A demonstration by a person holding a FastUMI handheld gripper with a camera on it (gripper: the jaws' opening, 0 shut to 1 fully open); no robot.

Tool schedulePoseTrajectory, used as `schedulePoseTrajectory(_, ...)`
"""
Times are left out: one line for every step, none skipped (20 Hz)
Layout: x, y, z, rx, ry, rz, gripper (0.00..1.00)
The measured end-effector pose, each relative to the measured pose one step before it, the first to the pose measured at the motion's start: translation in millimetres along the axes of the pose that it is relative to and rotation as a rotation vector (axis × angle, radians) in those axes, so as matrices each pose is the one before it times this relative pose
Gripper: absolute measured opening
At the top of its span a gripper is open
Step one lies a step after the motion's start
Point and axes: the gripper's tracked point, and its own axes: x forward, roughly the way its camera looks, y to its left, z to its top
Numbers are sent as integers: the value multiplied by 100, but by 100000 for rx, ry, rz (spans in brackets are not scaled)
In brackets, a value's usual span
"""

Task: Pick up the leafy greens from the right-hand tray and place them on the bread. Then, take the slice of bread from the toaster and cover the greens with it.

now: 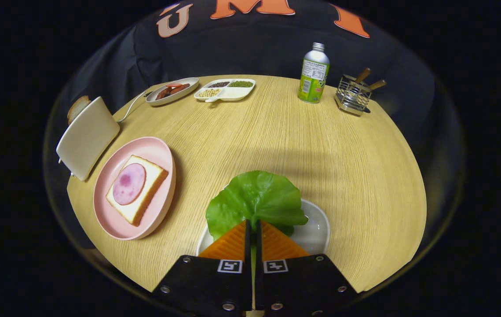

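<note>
In the gripper view, the gripper (253,226) is pinching the leafy greens (257,200) by their lower edge: its two fingers are pressing together with only a thin sliver of leaf showing between them, and the broad green leaf is fanning out just ahead of the fingertips. The leaf is sitting over a white tray (314,229), whose rim is showing to the right of the fingers and a little to their left; whether the leaf is touching the tray or hanging clear of it cannot be told.

Ahead and to the left of the fingers, a pink plate (114,220) is lying on the wooden table (320,149), carrying a slice of bread (147,196) with a round slice of ham (129,183) on top. Just beyond that plate, farther left, a white toaster (86,136) is standing with a second slice of bread (77,107) sticking up out of it.

Far beyond the fingers, at the table's back edge, a small oval dish (172,91) holding reddish food is lying beside a divided white tray (225,90) of beans and grains. To the right of those, well apart, a green bottle (314,74) is standing upright, and a wire holder (353,94) with wooden handles in it is standing just beside it.
</note>
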Motion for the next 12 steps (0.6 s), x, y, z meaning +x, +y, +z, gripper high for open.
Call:
schedulePoseTrajectory(-71,152,149,252,-844,433,2)
schedulePoseTrajectory(-310,164,280,324,-1284,658,1)
schedulePoseTrajectory(-301,178,341,801,-1668,864,1)
schedulePoseTrajectory(-367,237,514,960,-1850,1288,1)
schedulePoseTrajectory(-474,195,439,853,-1754,715,1)
schedulePoseTrajectory(-454,61,497,164,-1871,654,1)
schedulePoseTrajectory(-447,143,584,358,-2180,392,1)
schedulePoseTrajectory(-423,181,521,216,-1630,564,1)
schedulePoseTrajectory(-528,247,614,328,-1787,1063,1)
schedulePoseTrajectory(-457,428,486,-3,-1658,926,1)
schedulePoseTrajectory(-373,429,590,-380,-1652,1172,1)
schedulePoseTrajectory(-233,486,437,-938,-1292,606,1)
